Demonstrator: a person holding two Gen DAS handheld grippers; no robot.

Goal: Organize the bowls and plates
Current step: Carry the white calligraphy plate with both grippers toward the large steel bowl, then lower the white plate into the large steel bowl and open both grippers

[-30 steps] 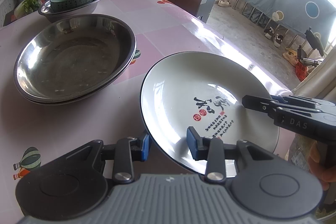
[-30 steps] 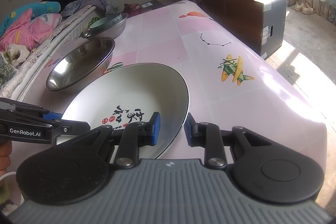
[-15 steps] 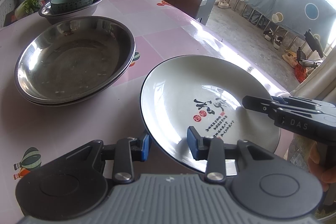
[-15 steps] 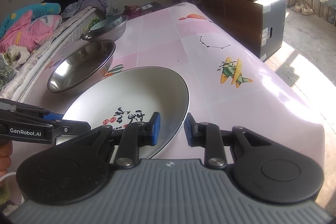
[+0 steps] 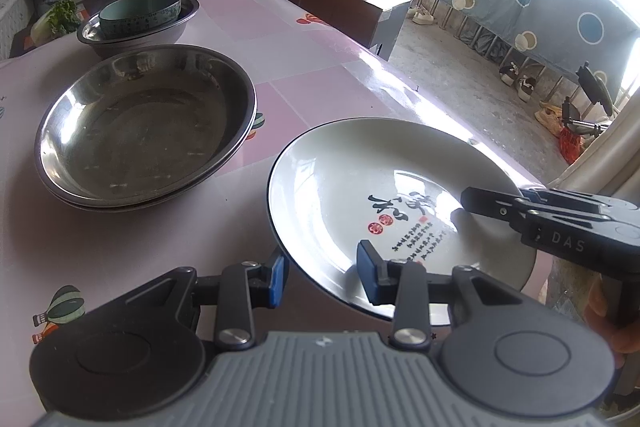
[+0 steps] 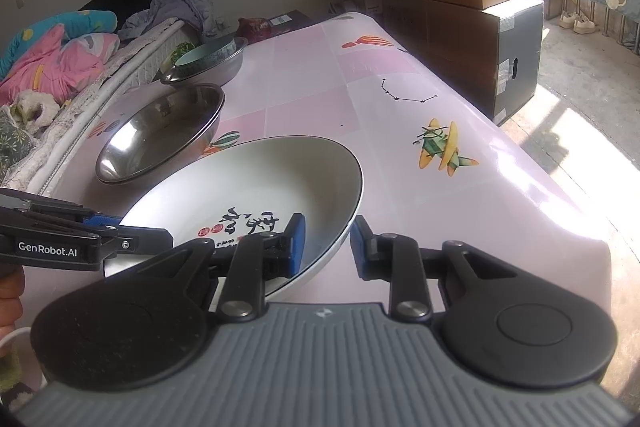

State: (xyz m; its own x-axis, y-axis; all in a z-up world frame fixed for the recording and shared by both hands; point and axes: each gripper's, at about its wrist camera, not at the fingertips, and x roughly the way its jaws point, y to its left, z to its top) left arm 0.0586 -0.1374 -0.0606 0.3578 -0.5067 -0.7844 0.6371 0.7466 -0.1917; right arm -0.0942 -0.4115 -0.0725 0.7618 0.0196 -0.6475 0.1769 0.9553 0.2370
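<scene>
Both claws, the left claw (image 5: 322, 277) and the right claw (image 6: 326, 241), clamp narrowly on opposite rims of the white calligraphy plate (image 5: 340, 195), held just above the bench (image 5: 320, 67). Uneven pull could slip the glazed rim free.

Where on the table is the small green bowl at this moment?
The green bowl sits inside a steel basin at the table's far end, upper left in the left wrist view, just beyond the stacked steel plates.
</scene>
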